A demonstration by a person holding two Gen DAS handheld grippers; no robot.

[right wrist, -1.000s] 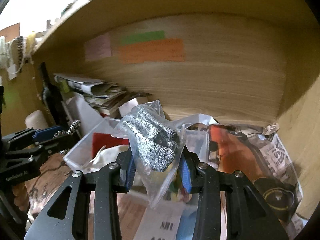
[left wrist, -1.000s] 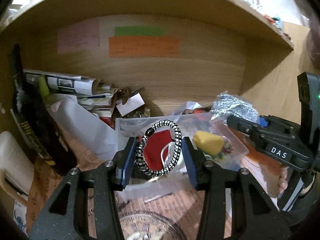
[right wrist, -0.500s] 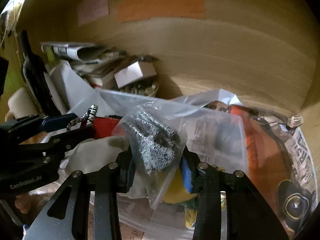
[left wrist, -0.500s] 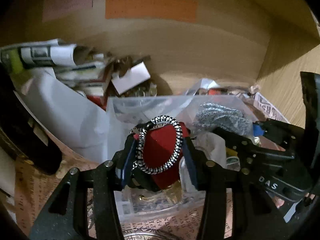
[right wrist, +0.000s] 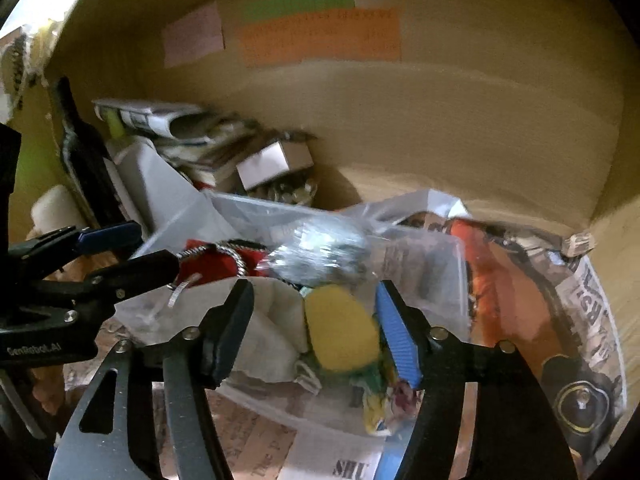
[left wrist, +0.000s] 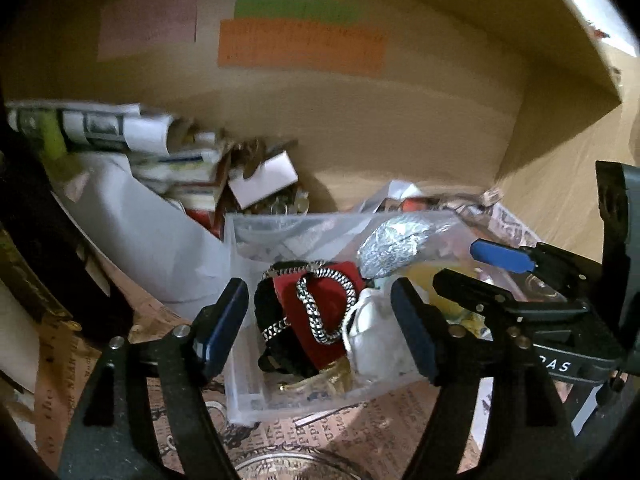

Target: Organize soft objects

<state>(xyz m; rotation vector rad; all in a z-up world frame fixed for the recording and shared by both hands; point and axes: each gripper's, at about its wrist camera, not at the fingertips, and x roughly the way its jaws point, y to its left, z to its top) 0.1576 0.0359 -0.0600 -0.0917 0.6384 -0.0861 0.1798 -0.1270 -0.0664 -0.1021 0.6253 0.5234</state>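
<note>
Left gripper (left wrist: 320, 312): jaws wide, holding nothing, poised over the clear bin.
Right gripper (right wrist: 316, 324): jaws wide, empty, above the same bin's right half.
Clear bin (left wrist: 240, 360): on a newsprint-lined shelf, wooden back wall behind.
Braided cord (left wrist: 324, 304): black-and-white, lying loose on the red pad (left wrist: 316, 320) inside the bin.
Bagged grey fabric (left wrist: 396, 244): in clear plastic, blurred, inside the bin towards its rear.
Yellow sponge (right wrist: 340, 328): in the bin, between the right jaws.
Sticky notes (left wrist: 300, 48): pink, green, orange on the back wall.

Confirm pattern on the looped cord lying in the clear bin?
Black-and-white braided cord, lying on a red piece; clearest in left wrist view.
</note>
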